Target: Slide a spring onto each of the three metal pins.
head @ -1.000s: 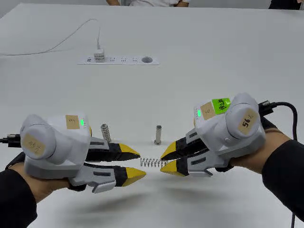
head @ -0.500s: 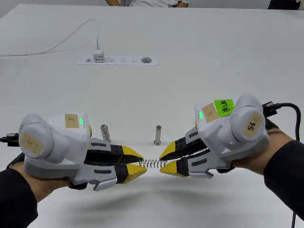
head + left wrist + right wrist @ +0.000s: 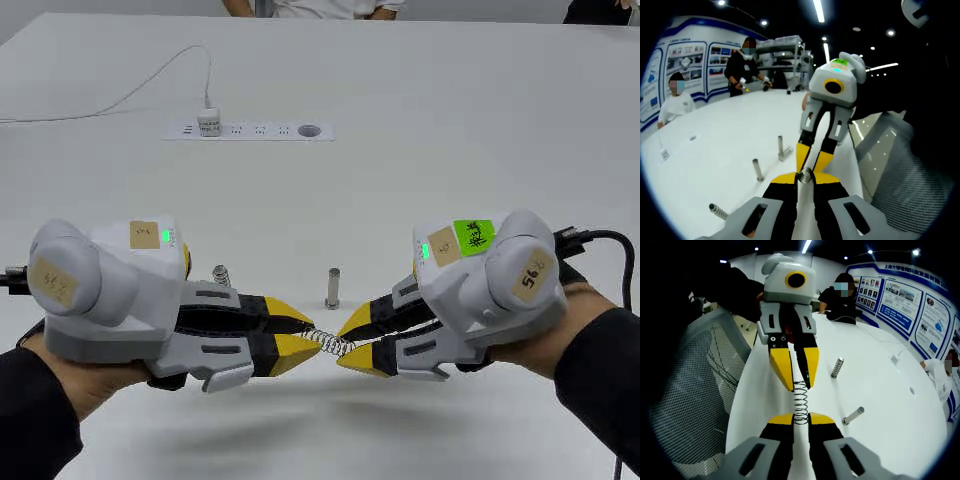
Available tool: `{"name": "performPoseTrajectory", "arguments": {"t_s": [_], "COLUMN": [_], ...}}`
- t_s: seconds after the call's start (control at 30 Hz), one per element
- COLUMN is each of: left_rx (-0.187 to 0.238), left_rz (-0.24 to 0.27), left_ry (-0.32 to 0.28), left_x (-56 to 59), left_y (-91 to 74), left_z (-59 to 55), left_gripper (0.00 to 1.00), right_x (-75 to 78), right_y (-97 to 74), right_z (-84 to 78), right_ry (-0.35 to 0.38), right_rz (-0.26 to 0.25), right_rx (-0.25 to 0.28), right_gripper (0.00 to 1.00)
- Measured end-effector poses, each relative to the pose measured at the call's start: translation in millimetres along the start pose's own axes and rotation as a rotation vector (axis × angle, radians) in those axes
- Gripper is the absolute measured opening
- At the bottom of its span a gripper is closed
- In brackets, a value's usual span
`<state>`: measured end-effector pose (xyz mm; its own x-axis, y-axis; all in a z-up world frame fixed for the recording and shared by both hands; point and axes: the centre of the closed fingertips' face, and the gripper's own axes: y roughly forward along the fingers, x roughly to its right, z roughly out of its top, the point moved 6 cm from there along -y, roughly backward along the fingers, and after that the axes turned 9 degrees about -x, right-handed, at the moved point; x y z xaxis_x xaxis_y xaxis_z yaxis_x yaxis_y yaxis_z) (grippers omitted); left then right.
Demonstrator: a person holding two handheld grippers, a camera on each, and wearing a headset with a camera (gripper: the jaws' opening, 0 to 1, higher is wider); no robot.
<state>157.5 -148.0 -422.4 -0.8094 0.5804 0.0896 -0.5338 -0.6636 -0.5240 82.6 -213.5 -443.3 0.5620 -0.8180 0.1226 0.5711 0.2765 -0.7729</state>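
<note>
Both ends of one spring [image 3: 328,341] are pinched

The left gripper [image 3: 314,334] and the right gripper [image 3: 341,346] point at each other, low over the white table [image 3: 420,150]. Each one is squeezed tight on one end of the spring. The spring hangs in the air between the yellow tips. Its two ends are tucked inside the jaws, so just the middle loops can be seen. In the left gripper view the spring is seen end-on, as a tiny ring, and its length is hard to make out.

Behind the grippers a bare pin [image 3: 332,287] stands up straight on the table. To its left a second pin [image 3: 219,268] already wears a coil [image 3: 220,278]. In the head view the left gripper covers its lower part, so just the top peeks out. The left gripper view has a third pin [image 3: 780,147] farther off. Something small sits beside its foot, too blurry to tell.

A power strip [image 3: 250,129] with a white plug [image 3: 208,121] and cable [image 3: 150,75] lies far back on the table. The left hand [image 3: 95,385] and the right hand [image 3: 580,310] are mostly hidden under the grippers.
</note>
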Motion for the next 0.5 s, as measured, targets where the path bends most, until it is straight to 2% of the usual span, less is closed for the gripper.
{"name": "performPoseTrajectory", "arguments": {"t_s": [0.23, 0.5], "left_rx": [0.041, 0.058], "left_rz": [-0.008, -0.018], "left_ry": [0.004, 0.023], "left_x": [3.0, 5.3], "left_y": [0.8, 3.4], "left_z": [10.6, 14.9], "left_gripper": [0.1, 0.1], "right_x": [-2.2, -4.4], "right_y": [-0.3, 1.0], "right_z": [3.6, 7.9], "right_ry": [0.043, 0.056], "right_rz": [0.005, 0.013], "right_rx": [0.036, 0.048], "right_gripper": [0.11, 0.11]}}
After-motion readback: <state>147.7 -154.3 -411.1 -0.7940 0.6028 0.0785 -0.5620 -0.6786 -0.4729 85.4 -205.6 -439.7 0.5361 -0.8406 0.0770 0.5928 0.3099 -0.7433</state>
